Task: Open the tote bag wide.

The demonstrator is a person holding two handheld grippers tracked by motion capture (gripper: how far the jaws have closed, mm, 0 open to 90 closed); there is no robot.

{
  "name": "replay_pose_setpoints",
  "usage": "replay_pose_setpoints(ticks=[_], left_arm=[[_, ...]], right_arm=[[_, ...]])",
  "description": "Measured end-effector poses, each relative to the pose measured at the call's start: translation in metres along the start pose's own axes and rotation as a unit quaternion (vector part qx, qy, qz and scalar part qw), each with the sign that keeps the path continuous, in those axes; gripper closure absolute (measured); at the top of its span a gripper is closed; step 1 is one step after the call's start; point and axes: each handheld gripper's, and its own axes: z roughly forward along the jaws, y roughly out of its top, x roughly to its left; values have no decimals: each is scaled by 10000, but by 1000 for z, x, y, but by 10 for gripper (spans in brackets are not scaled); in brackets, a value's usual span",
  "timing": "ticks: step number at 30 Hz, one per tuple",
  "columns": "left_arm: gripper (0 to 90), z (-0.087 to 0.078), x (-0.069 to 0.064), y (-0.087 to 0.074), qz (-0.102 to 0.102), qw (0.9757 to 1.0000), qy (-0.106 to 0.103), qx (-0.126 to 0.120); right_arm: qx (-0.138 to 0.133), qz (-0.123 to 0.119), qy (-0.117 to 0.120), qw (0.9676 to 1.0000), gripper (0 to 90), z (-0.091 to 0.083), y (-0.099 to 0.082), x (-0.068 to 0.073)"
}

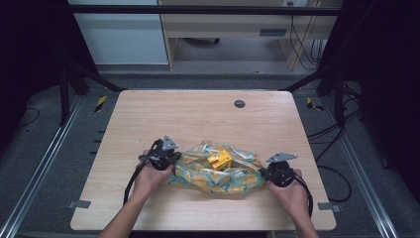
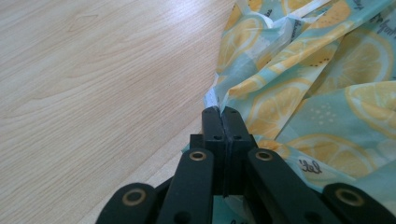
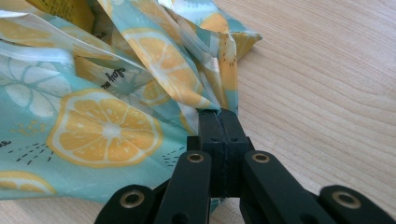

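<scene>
Wooden counter (image 1: 198, 114), light grain, with a round grey grommet (image 1: 239, 103) set near its far edge.

A crumpled lemon-print bag (image 1: 218, 173), teal with yellow lemon slices, is lying on the counter toward the near edge, roughly midway between the left and right edges. A small gold box (image 1: 219, 159) is sitting in the top folds of the bag, near its middle.

The left tool (image 1: 171, 159) is resting at the bag's left end, held in the person's left hand (image 1: 148, 178). In the left gripper view the left tool (image 2: 222, 111) is showing its jaws pressed together, pinching a thin edge of the bag (image 2: 303, 93) right at the tips; bare counter (image 2: 93, 93) is lying to one side of it.

The right tool (image 1: 265, 172) is sitting at the bag's right end, held in the person's right hand (image 1: 292, 196). In the right gripper view the right tool (image 3: 218, 112) is likewise showing its jaws pressed together, pinching a gathered fold of the bag (image 3: 107, 130) at the tips, with counter (image 3: 327, 84) beyond it.

The bag is sagging between the two tools, with its middle resting on the counter.
</scene>
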Motion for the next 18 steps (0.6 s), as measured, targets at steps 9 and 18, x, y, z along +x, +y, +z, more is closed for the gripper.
replay_pose_setpoints(ticks=[9, 18], left_arm=[[900, 2, 0, -3, -36, 10000, -9, 41], [900, 3, -1, -4, -33, 10000, 2, 72]], right_arm=[[-33, -28, -110, 9999, 900, 0, 1, 1], [-10, 11, -126, 9999, 900, 3, 0, -2]])
